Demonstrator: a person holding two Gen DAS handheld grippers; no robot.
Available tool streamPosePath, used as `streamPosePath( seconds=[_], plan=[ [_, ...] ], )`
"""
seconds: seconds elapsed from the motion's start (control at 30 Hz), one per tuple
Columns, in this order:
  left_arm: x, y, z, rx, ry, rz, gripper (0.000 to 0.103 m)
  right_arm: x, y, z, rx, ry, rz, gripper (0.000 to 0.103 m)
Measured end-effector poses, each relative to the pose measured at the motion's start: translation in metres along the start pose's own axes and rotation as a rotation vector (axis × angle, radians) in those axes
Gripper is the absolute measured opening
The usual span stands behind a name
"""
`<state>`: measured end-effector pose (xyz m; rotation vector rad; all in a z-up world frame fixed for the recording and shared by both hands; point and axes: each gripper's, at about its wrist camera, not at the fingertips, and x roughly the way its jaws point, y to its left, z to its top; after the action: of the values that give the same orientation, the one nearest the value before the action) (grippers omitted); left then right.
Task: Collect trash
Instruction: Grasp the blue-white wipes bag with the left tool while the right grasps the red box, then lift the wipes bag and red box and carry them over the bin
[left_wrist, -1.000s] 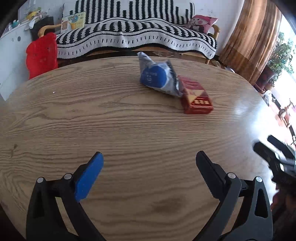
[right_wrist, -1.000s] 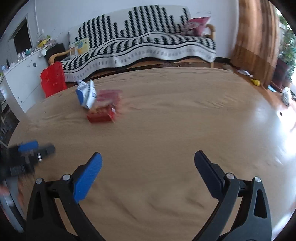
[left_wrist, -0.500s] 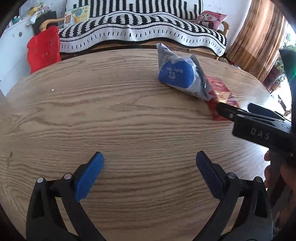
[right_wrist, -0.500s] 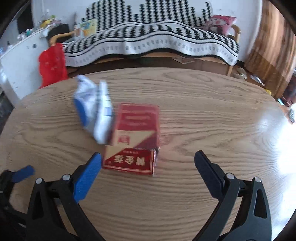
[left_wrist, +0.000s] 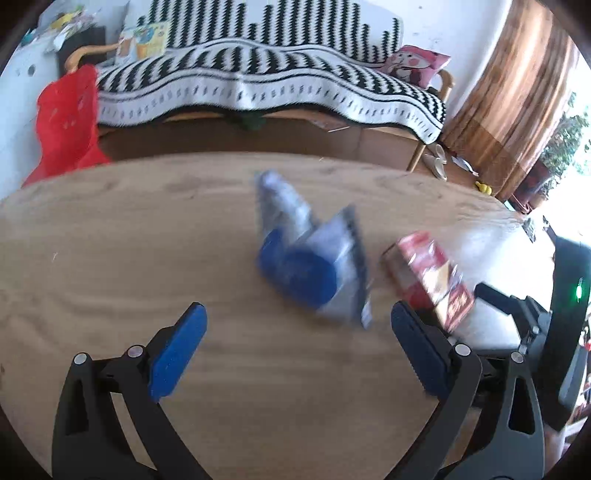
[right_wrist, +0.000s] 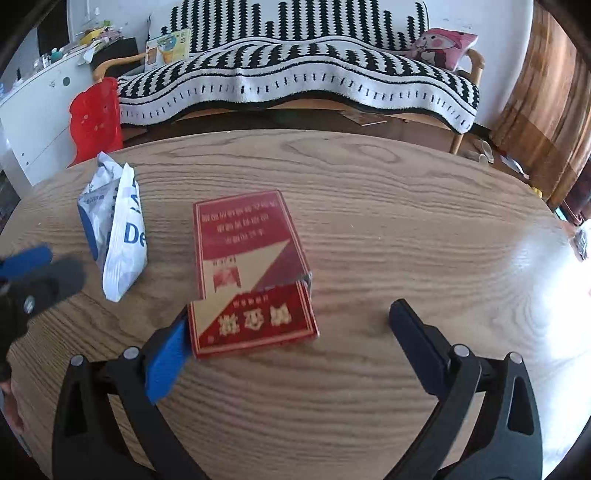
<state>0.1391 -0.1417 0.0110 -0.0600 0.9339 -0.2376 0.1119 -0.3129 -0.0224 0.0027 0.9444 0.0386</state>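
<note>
Collection status: nothing gathered yet; both pieces of trash are lying on the wooden tabletop (right_wrist: 369, 229).

Item 1: red box (right_wrist: 247, 273), flat, lid end partly open, lying between the spread fingers of the right claw (right_wrist: 288, 325), its corner touching the blue pad.

Item 2: crumpled blue-and-white wrapper (left_wrist: 314, 258), just beside the box, blurred, ahead of the left claw (left_wrist: 295, 325), which is gaping wide and holding nothing.

No bin is showing.
</note>
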Motion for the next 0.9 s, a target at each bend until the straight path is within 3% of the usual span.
streamPosePath(
  seconds=[0.23, 0.27, 0.3, 0.33, 0.37, 0.4, 0.43, 0.47, 0.57, 0.9],
  plan=[
    [0.044, 0.0, 0.018, -0.009, 0.065, 0.025, 0.097, 0.001, 0.001, 0.004, -0.007, 0.002, 0.007, 0.098],
    [0.043, -0.001, 0.016, 0.009, 0.034, 0.032, 0.092, 0.002, 0.003, 0.004, -0.015, 0.001, 0.014, 0.098],
    [0.043, -0.002, 0.015, 0.029, 0.024, 0.052, 0.077, 0.003, 0.005, 0.005, -0.032, 0.002, 0.027, 0.098],
    [0.042, -0.004, 0.014, 0.053, 0.007, 0.059, 0.069, 0.002, 0.009, 0.005, -0.048, 0.002, 0.037, 0.097],
    [0.04, -0.003, 0.014, 0.051, 0.004, 0.059, 0.068, 0.002, 0.012, 0.005, -0.064, 0.001, 0.046, 0.095],
    [0.039, -0.001, 0.013, 0.042, -0.001, 0.049, 0.063, 0.001, 0.015, 0.004, -0.078, -0.007, 0.059, 0.086],
    [0.038, -0.001, 0.012, 0.047, -0.003, 0.048, 0.06, -0.002, 0.016, 0.005, -0.088, -0.021, 0.066, 0.066],
    [0.036, 0.0, 0.01, 0.052, -0.006, 0.042, 0.056, -0.005, 0.016, 0.004, -0.088, -0.039, 0.066, 0.056],
    [0.031, 0.003, 0.005, 0.032, -0.014, 0.027, 0.047, -0.008, 0.018, 0.003, -0.087, -0.044, 0.054, 0.056],
    [0.021, 0.004, -0.009, 0.043, 0.0, -0.013, 0.047, -0.01, 0.025, 0.002, -0.102, -0.051, 0.001, 0.056]
  ],
)
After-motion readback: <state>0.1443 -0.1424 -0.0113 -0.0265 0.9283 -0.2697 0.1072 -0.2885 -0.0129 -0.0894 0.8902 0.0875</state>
